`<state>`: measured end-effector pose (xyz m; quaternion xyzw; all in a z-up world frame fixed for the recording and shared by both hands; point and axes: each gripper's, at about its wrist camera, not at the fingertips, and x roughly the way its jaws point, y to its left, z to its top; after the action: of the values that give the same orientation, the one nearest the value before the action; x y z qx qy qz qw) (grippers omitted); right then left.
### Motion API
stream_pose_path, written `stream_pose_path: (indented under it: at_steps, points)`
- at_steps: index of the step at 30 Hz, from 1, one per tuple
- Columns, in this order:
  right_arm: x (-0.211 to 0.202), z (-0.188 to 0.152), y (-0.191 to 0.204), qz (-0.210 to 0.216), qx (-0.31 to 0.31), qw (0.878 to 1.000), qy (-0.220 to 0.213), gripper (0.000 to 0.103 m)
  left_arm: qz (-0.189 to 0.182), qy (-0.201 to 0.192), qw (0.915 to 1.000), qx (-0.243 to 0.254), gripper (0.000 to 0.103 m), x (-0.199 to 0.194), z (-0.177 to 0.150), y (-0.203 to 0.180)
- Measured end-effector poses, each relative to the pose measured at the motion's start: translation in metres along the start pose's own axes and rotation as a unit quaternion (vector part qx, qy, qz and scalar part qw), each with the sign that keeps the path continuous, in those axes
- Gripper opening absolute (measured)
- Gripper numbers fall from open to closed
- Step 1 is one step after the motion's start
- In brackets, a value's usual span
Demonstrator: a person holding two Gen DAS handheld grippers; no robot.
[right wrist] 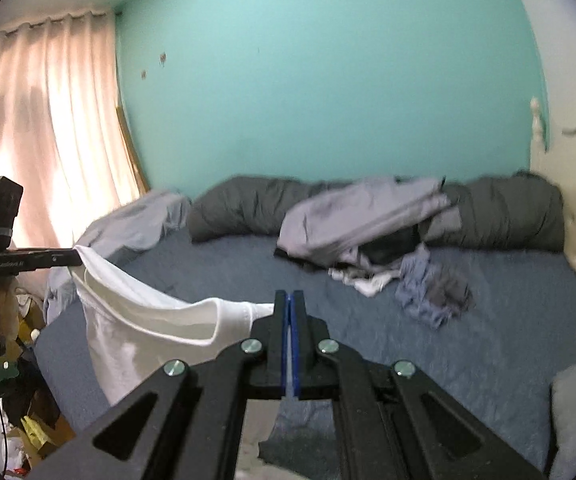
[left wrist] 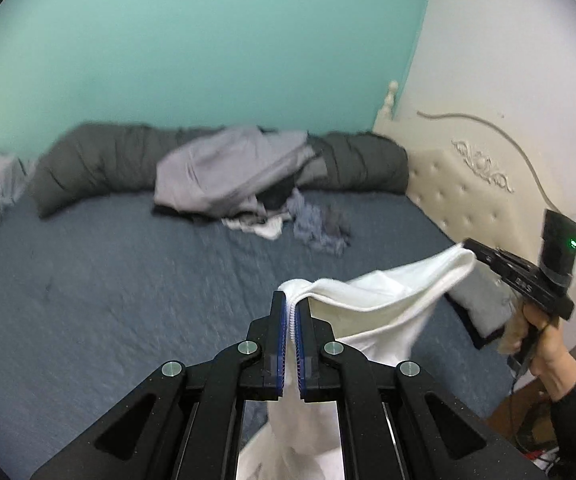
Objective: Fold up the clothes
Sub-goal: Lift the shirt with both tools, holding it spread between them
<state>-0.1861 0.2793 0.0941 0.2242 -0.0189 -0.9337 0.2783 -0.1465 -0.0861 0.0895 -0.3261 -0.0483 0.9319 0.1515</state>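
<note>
Fabric hangs between your two tools: a white knit garment (left wrist: pixel 372 312) with a thick ribbed hem, held up in the air above the blue-grey quilted bedspread (left wrist: pixel 127 280). Your left gripper (left wrist: pixel 292 304) has its blue-padded jaws pinched tight on one bunched corner, and the cloth spills down from there out of sight below the left wrist camera. Your right gripper (left wrist: pixel 472 247) clamps the opposite corner, its narrow black jaws closed on the hem, with your right hand (left wrist: pixel 544 356) around the grip below it. In the right wrist view the same holds: the right gripper (right wrist: pixel 291 300) is closed on a twisted point of white cloth, and the left gripper (right wrist: pixel 75 257) bites the far corner.

Between the two holds the hem sags in a shallow curve and gapes open like a mouth, so you can see into the garment; the body drapes beneath in soft folds, faintly translucent.

Well apart from it, at the far side of the bed, a heap of grey and white loose clothes (left wrist: pixel 247 184) lies against a long dark grey rolled duvet (left wrist: pixel 99 160) under the teal wall (left wrist: pixel 207 40). The cream tufted headboard (left wrist: pixel 468 192) stands behind your right gripper.
</note>
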Motion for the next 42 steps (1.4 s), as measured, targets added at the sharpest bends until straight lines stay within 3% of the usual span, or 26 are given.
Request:
stream_pose_path:
  at_steps: [7,15,19,26,33,37,42]
  points:
    - [-0.078,0.072,0.032,-0.011,-0.033,0.997,-0.070,0.001,0.012,-0.069,0.9968,0.039,0.004,-0.087,0.065,-0.036]
    - [-0.161,0.154,0.071,-0.030,-0.083,0.987,-0.132,0.001,0.027,-0.147,0.9869,0.062,0.004,-0.183,0.132,-0.074]
    - [-0.190,0.180,0.088,-0.038,-0.095,0.983,-0.150,0.001,0.033,-0.170,0.9822,0.072,0.004,-0.221,0.145,-0.090]
    - [-0.217,0.187,0.106,-0.045,-0.111,0.979,-0.163,0.001,0.044,-0.191,0.9767,0.088,0.004,-0.263,0.147,-0.108]
    - [-0.208,0.160,0.105,-0.038,-0.112,0.985,-0.129,0.001,0.039,-0.166,0.9819,0.083,0.004,-0.245,0.128,-0.100]
    - [-0.177,0.128,0.094,-0.025,-0.086,0.992,-0.089,0.001,0.033,-0.124,0.9883,0.082,0.004,-0.199,0.100,-0.094]
    - [-0.110,0.062,0.079,-0.004,-0.060,0.998,-0.016,0.001,0.021,-0.065,0.9950,0.073,0.004,-0.125,0.058,-0.075]
